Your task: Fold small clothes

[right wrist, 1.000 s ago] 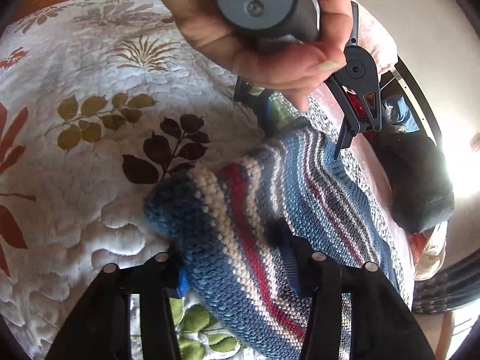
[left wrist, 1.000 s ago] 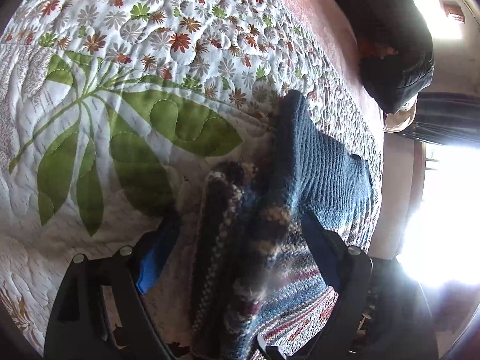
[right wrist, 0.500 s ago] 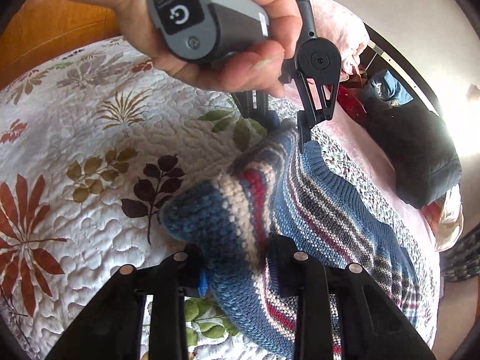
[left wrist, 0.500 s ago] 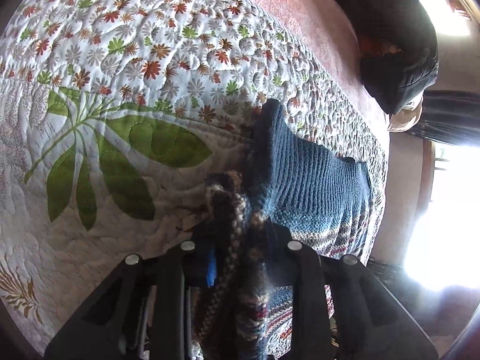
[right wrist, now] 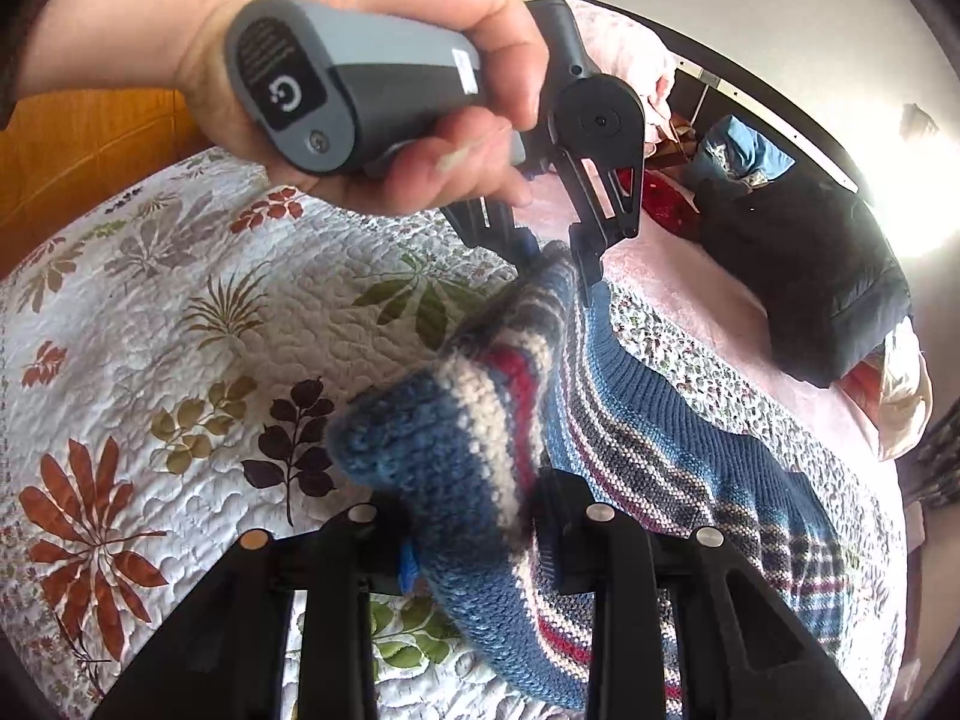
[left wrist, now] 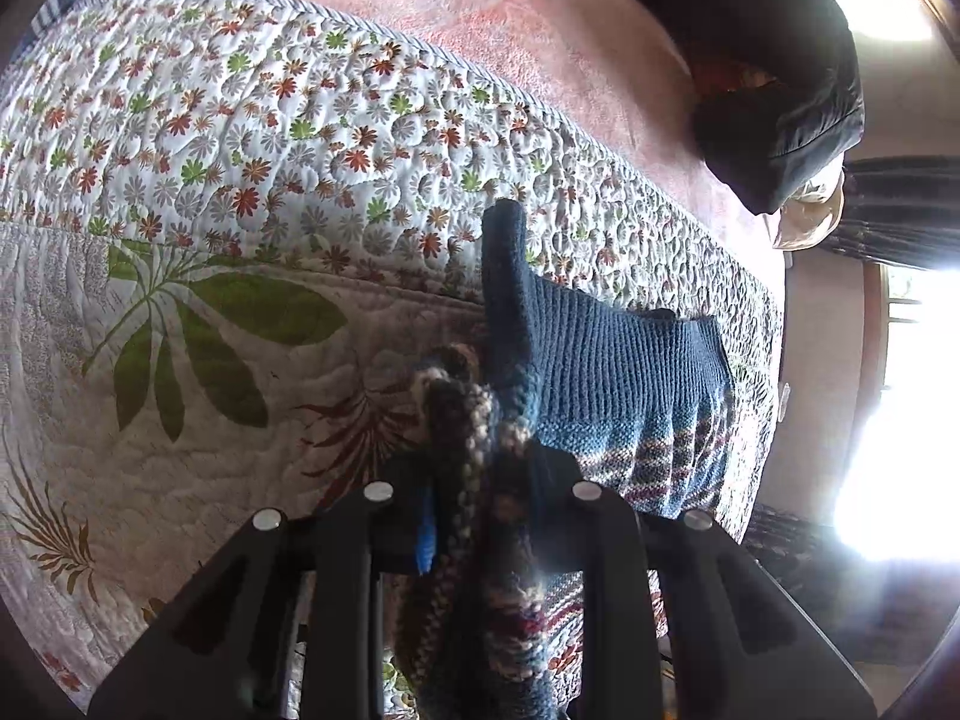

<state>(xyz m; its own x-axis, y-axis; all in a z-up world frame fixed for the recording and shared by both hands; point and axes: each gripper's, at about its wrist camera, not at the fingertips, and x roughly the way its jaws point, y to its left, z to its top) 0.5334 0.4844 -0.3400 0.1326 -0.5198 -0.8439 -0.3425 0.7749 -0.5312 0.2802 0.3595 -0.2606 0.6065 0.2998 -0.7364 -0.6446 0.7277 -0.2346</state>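
Lying on a quilt [right wrist: 180,372] printed with leaves and small flowers, the striped knitted sweater [right wrist: 690,450] spread away to the right across the bed, its plain blue ribbed part [left wrist: 624,360] flat on the quilt in the left wrist view. The left tongs [left wrist: 486,516] were pressed together on a bunched fold of the sweater, which rose between the two black fingers, with a strip of blue pad showing on the left finger [left wrist: 425,534]. The right tongs [right wrist: 474,540] were likewise pinching the sweater, gripping a thick rolled edge of blue, cream and red stripes that bulged out to the left of the fingers. In the right wrist view a hand [right wrist: 336,60] wrapped around the grey handle of the left tongs [right wrist: 552,252], whose tips met the far raised corner of the sweater. Beyond the quilt lay a pink blanket [left wrist: 540,30], and on it a dark padded jacket [left wrist: 780,90] near the bed's far end.
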